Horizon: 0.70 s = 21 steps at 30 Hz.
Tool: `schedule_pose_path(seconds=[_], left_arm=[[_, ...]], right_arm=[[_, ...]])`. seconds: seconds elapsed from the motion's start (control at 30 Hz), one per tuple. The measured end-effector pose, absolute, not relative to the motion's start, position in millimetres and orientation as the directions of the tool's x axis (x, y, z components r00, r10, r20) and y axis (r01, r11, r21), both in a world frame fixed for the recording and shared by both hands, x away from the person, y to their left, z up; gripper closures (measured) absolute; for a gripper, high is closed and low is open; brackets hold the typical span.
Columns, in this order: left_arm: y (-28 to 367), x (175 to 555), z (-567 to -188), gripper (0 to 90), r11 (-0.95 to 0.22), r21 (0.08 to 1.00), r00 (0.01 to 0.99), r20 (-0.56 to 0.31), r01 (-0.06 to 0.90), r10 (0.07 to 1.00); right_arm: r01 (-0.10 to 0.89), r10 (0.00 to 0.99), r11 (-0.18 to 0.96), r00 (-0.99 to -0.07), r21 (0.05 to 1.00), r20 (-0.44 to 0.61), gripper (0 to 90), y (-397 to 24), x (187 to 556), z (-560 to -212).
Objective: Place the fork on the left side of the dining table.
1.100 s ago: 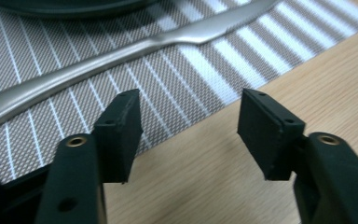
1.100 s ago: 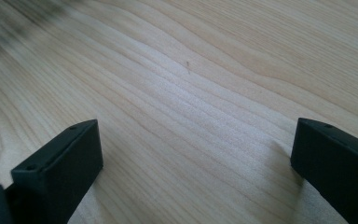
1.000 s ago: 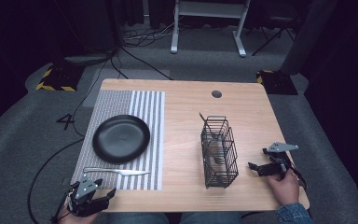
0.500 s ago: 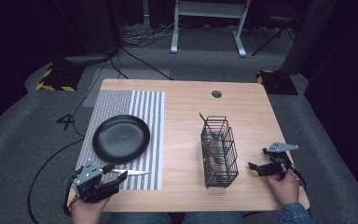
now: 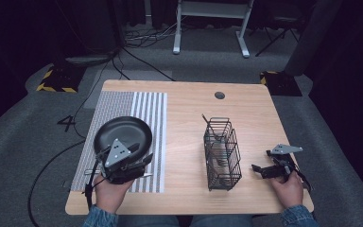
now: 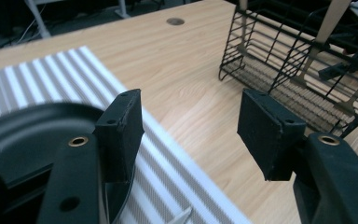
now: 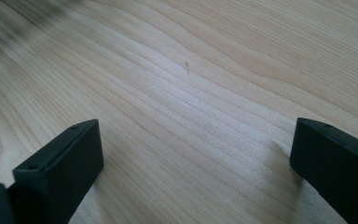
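Observation:
A black plate (image 5: 123,132) lies on a grey striped mat (image 5: 146,109) at the table's left. My left gripper (image 5: 139,158) hovers over the plate's near rim and points toward the wire basket (image 5: 222,151). In the left gripper view its jaws stand apart around (image 6: 191,121) with nothing between them, the plate (image 6: 23,135) below the left jaw and the basket (image 6: 298,60) ahead. A silver utensil (image 5: 145,175) lies on the mat, mostly hidden under this gripper. My right gripper (image 5: 260,170) rests at the right, open over bare wood (image 7: 196,154).
Several utensils (image 5: 215,158) stand in the basket, and their handles (image 6: 326,23) lean against its wires. A round cable hole (image 5: 220,95) sits near the table's far edge. Cables and a desk frame lie on the floor beyond.
My left gripper has risen from the table's front left corner and moved forward over the silver utensil to the plate's near rim. The right gripper has stayed put.

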State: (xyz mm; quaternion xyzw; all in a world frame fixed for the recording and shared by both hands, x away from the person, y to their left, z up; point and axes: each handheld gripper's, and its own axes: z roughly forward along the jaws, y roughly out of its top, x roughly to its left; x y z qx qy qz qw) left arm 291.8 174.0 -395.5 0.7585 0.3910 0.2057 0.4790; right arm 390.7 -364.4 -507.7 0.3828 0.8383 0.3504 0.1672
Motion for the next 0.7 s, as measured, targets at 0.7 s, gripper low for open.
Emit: schedule_pose_path(seconds=[0.7], left_arm=[[93, 370, -347, 37.7, -0.333, 0.861, 0.742, -0.074, 0.384, 0.666]], right_arm=[[0.525, 0.760, 0.460, -0.650, 0.716, -0.011, 2.9, -365, 391, -508]])
